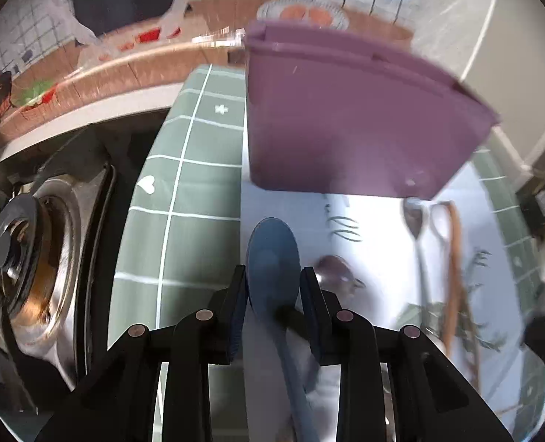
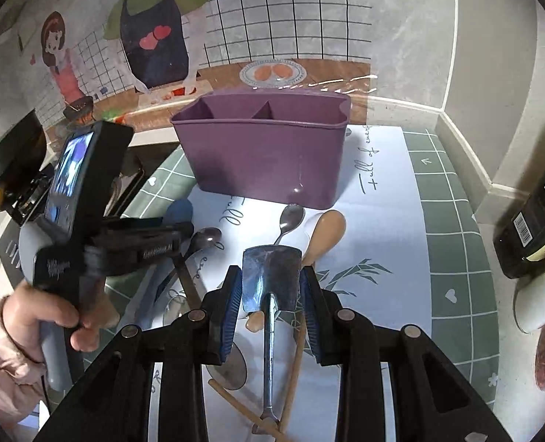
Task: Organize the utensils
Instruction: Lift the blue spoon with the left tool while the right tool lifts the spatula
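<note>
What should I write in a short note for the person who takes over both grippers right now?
Left gripper: closed on the blue spoon, held up in front of the purple caddy.
Right gripper: closed on the flat metal scoop, also held up, facing the caddy.
Caddy: upright on the white mat; what shows of its compartments looks empty.
Still on the mat: a small metal spoon, a wooden spoon, a dark spoon and some wooden sticks.
Done: two utensils picked up.
Left: drop both into the caddy, then collect the rest.
</note>
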A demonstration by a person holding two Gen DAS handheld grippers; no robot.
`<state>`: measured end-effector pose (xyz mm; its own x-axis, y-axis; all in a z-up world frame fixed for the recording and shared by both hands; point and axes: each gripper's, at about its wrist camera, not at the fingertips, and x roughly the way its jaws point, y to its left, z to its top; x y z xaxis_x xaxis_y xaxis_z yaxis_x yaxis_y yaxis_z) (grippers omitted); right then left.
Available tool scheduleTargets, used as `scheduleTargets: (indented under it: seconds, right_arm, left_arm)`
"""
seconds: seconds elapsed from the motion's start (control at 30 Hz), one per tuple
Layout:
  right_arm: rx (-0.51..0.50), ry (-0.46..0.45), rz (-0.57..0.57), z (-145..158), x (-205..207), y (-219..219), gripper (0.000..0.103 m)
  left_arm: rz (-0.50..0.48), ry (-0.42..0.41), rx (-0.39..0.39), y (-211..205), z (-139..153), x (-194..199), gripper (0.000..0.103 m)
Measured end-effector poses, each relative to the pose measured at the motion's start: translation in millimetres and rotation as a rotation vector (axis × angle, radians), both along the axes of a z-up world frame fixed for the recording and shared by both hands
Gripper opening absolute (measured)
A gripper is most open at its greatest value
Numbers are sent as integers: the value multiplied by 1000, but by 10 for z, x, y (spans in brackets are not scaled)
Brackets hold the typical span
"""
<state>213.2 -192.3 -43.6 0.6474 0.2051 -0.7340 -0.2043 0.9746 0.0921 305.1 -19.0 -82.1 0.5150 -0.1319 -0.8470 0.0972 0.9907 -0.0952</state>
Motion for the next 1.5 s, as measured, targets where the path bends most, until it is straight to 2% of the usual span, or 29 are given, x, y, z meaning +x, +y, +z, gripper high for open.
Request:
scheduleTargets:
  seconds: [0.03,0.07,0.17,0.3,0.37,0.47,0.53,0.6,0.67,0.73,0.83,0.9,0.97,1.0,1.07,1.2,1.5]
  right_arm:
    - [6,-4,2,16,-20,-12,29]
    - [13,-8,3,38,-42,-28,29]
    - [34,-30,11,119,-144,-87,29]
    - [35,-68,27,199,-297,-117,29]
    - [25,-74,41,209,-343,-110,29]
    - [22,-64,43,203,-353,-123,29]
    - [16,-40,36,180,-315,-134,29]
    - [12,-20,20,149,-273,-152,29]
    - [14,-16,17,132,-270,-160,29]
    - [13,-20,16,134,-274,-165,29]
    - [12,-24,13,143,-286,-174,29]
    - [13,-26,10,151,-293,-182,29]
    - [10,-33,5,167,-313,-199,29]
    - [6,-40,3,176,-325,-210,29]
    - [-1,-51,2,191,-345,-226,29]
    - [5,-56,6,202,-361,-265,29]
    - [0,-94,30,293,-433,-254,29]
  left_arm:
    - [-2,-28,-20,32,77,-100,27]
    - [-5,-63,-37,65,167,-219,11]
    - [-16,-145,-96,162,397,-551,11]
    - [-40,-234,-70,167,604,-887,11]
    - [-29,-195,-76,228,562,-869,13]
    - [8,-32,-131,329,349,-780,17]
    - [45,41,-145,362,214,-750,22]
    - [54,63,-149,352,139,-715,29]
    - [61,73,-138,305,97,-627,50]
    - [78,76,-122,265,71,-522,62]
    - [87,81,-85,159,41,-312,63]
    - [99,86,-2,69,-19,-170,63]
    - [114,84,30,53,-85,-98,61]
    - [120,69,22,67,-92,-101,60]
    - [125,50,22,80,-103,-133,35]
    - [97,3,-31,147,-52,-336,35]
    - [16,-268,-61,123,683,-1068,35]
